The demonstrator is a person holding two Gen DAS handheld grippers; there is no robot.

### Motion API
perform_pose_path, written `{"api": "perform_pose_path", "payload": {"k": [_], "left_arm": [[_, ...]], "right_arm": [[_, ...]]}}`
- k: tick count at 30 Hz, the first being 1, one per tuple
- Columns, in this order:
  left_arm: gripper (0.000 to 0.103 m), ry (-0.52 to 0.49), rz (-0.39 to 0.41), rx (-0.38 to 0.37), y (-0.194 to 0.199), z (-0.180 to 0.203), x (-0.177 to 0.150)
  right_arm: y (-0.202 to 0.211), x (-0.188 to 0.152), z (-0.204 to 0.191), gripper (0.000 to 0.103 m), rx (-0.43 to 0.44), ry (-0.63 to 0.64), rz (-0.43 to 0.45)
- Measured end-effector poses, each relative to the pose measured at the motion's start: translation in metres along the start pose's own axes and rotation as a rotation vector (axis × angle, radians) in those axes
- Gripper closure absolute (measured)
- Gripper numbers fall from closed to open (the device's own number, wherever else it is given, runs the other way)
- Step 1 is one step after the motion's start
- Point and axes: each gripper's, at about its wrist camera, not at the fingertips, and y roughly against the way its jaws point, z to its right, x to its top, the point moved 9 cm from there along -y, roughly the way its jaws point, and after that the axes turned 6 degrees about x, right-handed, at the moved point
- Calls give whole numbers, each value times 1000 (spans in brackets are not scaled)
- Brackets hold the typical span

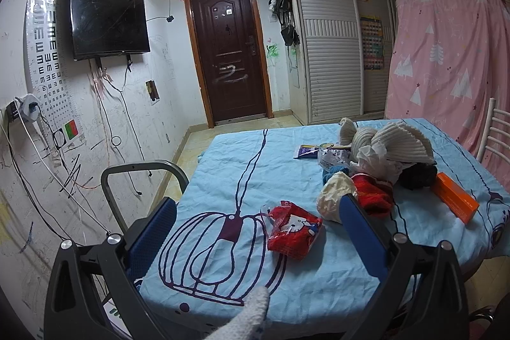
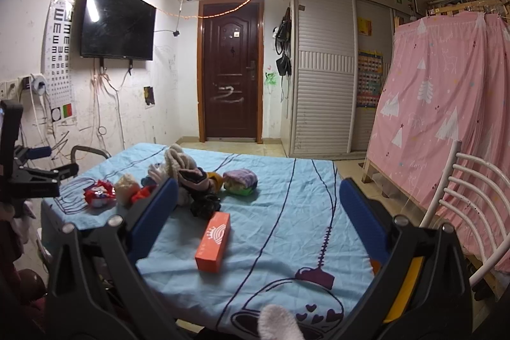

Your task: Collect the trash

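Both the left tongs (image 1: 258, 231) and the right tongs (image 2: 255, 212) are held wide open, empty, above the counter (image 2: 287, 212). A red wrapper (image 1: 295, 227) is seen lying just left of the clothing pile (image 1: 382, 155); an orange box (image 2: 214, 241) is seen near that pile.

One red crinkled plastic snack wrapper (image 1: 295, 228), lower centre. One orange cardboard box (image 2: 213, 241), centre. One flat purple packet (image 1: 306, 151). Two white metal chairs (image 2: 471, 206), right edge.
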Motion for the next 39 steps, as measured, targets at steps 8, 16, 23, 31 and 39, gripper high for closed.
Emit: {"api": "perform_pose_path", "payload": {"k": [8, 16, 23, 31, 39], "left_arm": [[10, -2, 0, 1, 0, 0, 0], [10, -2, 1, 0, 0, 0, 0], [10, -3, -1, 0, 1, 0, 0], [10, -1, -1, -6, 1, 0, 0], [10, 64, -53, -172, -14, 3, 8]], "right_arm": [[1, 0, 0, 6, -1, 0, 0], [1, 0, 0, 6, -3, 2, 0], [0, 0, -1, 6, -4, 2, -1], [-2, -5, -3, 6, 2, 4, -5], [-29, -29, -14, 6, 116, -70, -99]]}}
